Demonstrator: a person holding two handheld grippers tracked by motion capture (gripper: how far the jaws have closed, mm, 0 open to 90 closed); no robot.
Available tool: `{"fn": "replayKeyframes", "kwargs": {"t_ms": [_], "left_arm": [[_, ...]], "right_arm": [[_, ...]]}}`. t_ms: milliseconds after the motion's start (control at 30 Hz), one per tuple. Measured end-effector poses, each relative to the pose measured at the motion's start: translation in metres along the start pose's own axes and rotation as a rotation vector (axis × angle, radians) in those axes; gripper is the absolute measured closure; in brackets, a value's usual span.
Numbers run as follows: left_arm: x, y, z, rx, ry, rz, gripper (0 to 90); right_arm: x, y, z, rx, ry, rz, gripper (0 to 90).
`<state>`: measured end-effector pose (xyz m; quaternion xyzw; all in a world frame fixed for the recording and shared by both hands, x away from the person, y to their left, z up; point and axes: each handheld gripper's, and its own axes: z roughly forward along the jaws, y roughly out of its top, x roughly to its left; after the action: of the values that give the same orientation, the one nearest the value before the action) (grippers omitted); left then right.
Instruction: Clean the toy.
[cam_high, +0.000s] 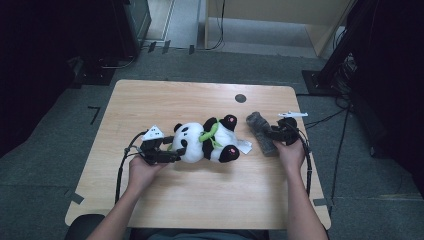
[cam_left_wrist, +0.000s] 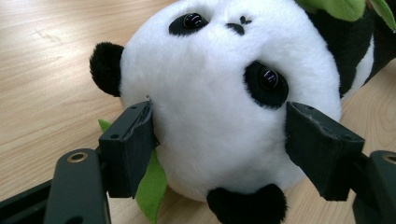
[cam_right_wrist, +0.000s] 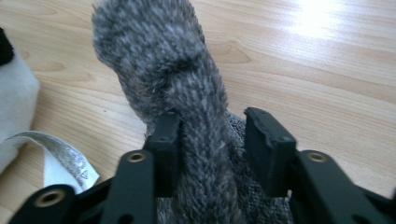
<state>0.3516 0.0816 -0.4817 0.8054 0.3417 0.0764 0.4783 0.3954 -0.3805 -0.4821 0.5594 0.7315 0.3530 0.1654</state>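
A black-and-white panda plush (cam_high: 207, 140) with a green scarf lies on its back across the middle of the wooden table (cam_high: 200, 200). My left gripper (cam_high: 172, 148) is at its head. In the left gripper view its pads (cam_left_wrist: 128, 144) press into both sides of the white head (cam_left_wrist: 210, 93). A grey fuzzy fabric piece (cam_high: 260, 129) lies to the right of the panda's feet. My right gripper (cam_high: 274, 134) straddles that grey piece (cam_right_wrist: 163, 60); one pad (cam_right_wrist: 166, 144) touches it and the other stands off with a gap.
The panda's white label (cam_high: 245, 146) lies flat between the plush and the grey piece. A small dark round disc (cam_high: 240, 98) marks the far part of the table. Dark stands and cables (cam_high: 330, 75) crowd the floor at the right.
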Motion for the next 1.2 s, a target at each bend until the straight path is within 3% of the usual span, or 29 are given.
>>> {"fn": "replayKeyframes", "kwargs": {"t_ms": [133, 300, 567, 700, 1200], "left_arm": [[0.000, 0.000, 0.000, -0.002, 0.001, 0.001, 25.7], [0.000, 0.002, -0.001, 0.009, 0.001, 0.004, 25.8], [-0.001, 0.003, -0.002, 0.012, 0.005, 0.015, 25.7], [-0.001, 0.003, -0.002, 0.011, 0.006, 0.029, 25.7], [-0.002, 0.005, -0.004, 0.024, 0.002, 0.031, 25.9]], "right_arm": [[0.001, 0.002, -0.007, -0.035, 0.042, 0.027, 46.2], [0.004, 0.005, -0.017, -0.081, 0.080, 0.048, 43.1], [0.025, 0.006, -0.034, -0.092, 0.095, -0.020, 40.5], [0.036, 0.005, -0.042, -0.101, 0.128, -0.036, 41.1], [0.074, -0.001, -0.060, -0.148, 0.177, -0.111, 37.6]]}}
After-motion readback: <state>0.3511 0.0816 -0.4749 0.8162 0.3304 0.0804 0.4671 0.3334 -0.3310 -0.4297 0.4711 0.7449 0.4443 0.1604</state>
